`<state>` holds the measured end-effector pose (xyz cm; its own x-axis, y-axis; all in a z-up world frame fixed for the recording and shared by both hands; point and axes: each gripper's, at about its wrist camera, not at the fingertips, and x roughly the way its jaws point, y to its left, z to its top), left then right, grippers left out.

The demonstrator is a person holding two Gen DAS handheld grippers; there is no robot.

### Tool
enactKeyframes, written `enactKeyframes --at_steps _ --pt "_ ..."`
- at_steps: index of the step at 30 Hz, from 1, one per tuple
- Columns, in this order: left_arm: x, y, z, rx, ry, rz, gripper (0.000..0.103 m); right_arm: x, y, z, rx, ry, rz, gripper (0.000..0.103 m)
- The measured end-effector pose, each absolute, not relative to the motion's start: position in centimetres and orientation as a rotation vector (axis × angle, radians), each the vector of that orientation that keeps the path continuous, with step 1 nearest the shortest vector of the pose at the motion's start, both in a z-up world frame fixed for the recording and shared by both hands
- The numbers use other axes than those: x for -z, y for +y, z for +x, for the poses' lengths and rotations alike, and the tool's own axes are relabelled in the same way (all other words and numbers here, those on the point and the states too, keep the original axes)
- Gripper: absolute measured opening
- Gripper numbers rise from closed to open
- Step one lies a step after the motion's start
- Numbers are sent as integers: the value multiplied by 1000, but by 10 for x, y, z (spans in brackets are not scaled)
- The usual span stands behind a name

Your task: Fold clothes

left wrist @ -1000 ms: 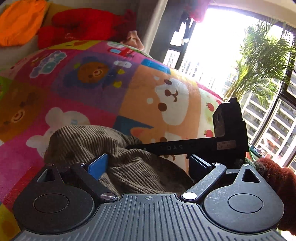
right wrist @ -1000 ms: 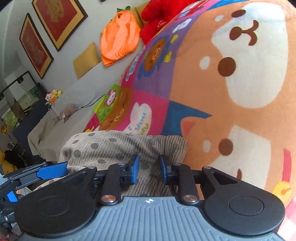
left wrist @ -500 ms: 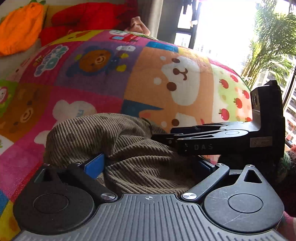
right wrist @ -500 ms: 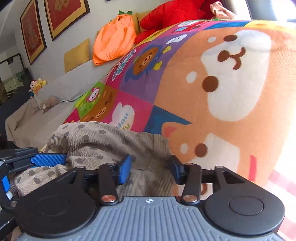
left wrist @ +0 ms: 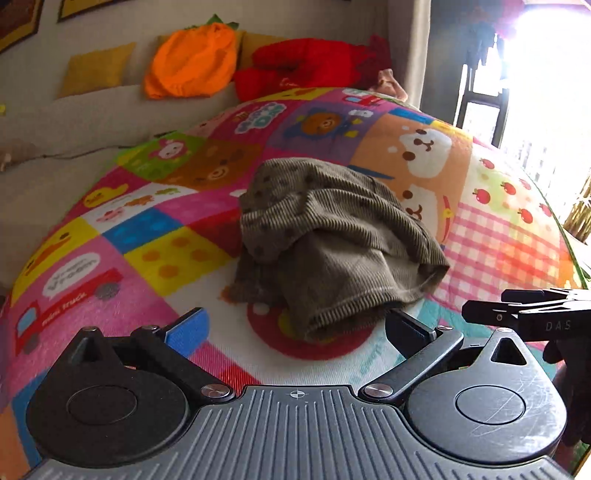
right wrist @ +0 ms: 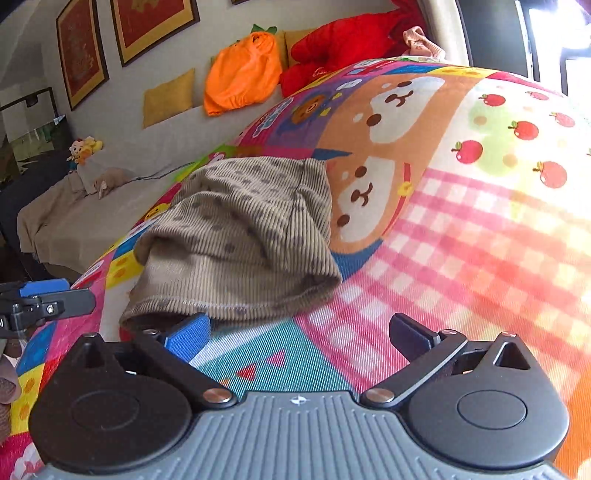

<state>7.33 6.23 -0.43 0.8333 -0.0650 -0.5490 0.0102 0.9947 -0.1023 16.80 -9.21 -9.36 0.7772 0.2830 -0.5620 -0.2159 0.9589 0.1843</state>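
the brown corduroy garment (left wrist: 332, 236), dotted with darker spots, lay in a rumpled, folded heap near the middle of the patchwork cartoon blanket (left wrist: 155, 254) that covered the bed. its hemmed edge faced the cameras, with one layer lapped over another, and the whole bundle rested on the blanket, held by neither tool.

the left gripper (left wrist: 295, 328) pointed at the near hem of the garment. its jaws were opening and stood wide apart, with the blue pad (left wrist: 188, 330) on one side and the dark finger on the other. the hem lay just beyond and between the fingertips, and neither pad pressed on the cloth.

the right gripper (right wrist: 299, 334) sat to the garment's right side. its jaws were opening too and stood wide. its blue pad (right wrist: 186, 339) was just beside the hem's lower edge, perhaps touching it, while only the pink checked patch (right wrist: 461, 258) of the blanket and a teal square showed between the fingers. from the left wrist view, the right gripper's black finger tips (left wrist: 517, 314) jutted in at the right edge, apart from the garment. from the right wrist view, the left gripper's blue-padded tip (right wrist: 44, 295) showed at the left edge.

at the far side of the bed, against the pale wall, sat an orange pumpkin plush (left wrist: 192, 59), a red plush (left wrist: 310, 66) and a yellow cushion (left wrist: 96, 68). framed red pictures (right wrist: 151, 26) hung on the wall, and bright light came from the window (left wrist: 546, 110) on the right.
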Motion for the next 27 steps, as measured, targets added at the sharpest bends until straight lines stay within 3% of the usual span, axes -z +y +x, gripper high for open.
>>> enactKeyframes --at_steps 9,15,27 --pt "41 43 63 -77 730 -70 103 103 -58 135 -180 653 -146 103" --pt "45 38 65 -91 744 -33 103 112 -73 151 -142 749 -60 103" --pt "45 38 68 -95 740 -35 103 112 -75 150 -157 748 -41 103"
